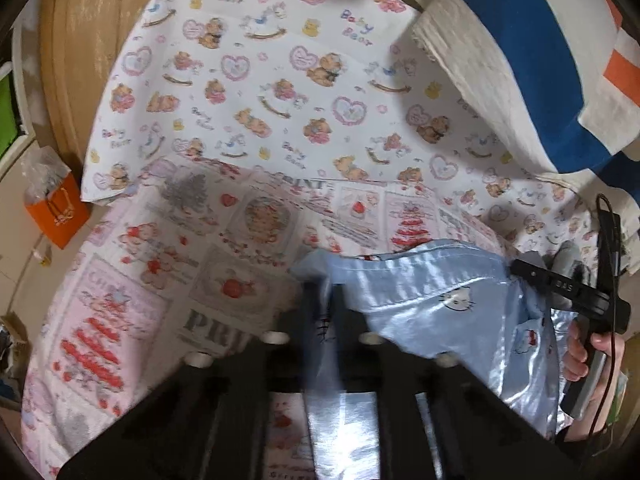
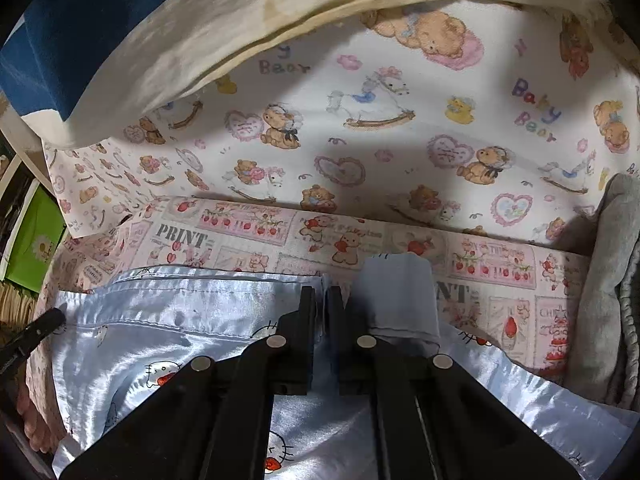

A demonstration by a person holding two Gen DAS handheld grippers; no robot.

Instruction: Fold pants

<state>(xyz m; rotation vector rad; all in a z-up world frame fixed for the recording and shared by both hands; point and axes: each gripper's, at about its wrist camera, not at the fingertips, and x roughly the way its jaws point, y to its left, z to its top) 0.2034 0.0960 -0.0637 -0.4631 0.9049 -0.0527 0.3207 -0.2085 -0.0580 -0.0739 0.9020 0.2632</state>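
nearest in the left wrist view, the left gripper (image 1: 324, 300) is clenched on a bunched edge of the pale blue satin pants (image 1: 432, 304), the cloth running up between its two black fingers. in the right wrist view the right gripper (image 2: 322, 304) is likewise pinched tight on a fold of the same pants (image 2: 168, 328), with a flap of the fabric standing up just beside its right finger. the pants, printed with small cat faces and red bows, lie spread over the near edge of the pink patchwork sheet (image 1: 132, 264) that covers the bed, stretched between the two tools. from the left view the right gripper (image 1: 560, 280) shows at the pants' right end, held by the person's hand (image 1: 592, 352), a thin black cable hanging along it. beyond the pants the pink sheet (image 2: 420, 240), lettered "print", runs to the baby bear sheet (image 2: 360, 152), which lies over its far edge. a grey garment (image 2: 608, 280) is heaped at the bed's right edge. farthest, a blue, white and orange striped cloth (image 1: 532, 64) rests at the far right corner, and an orange paper bag (image 1: 58, 216) stands on the floor beside the bed's left edge.
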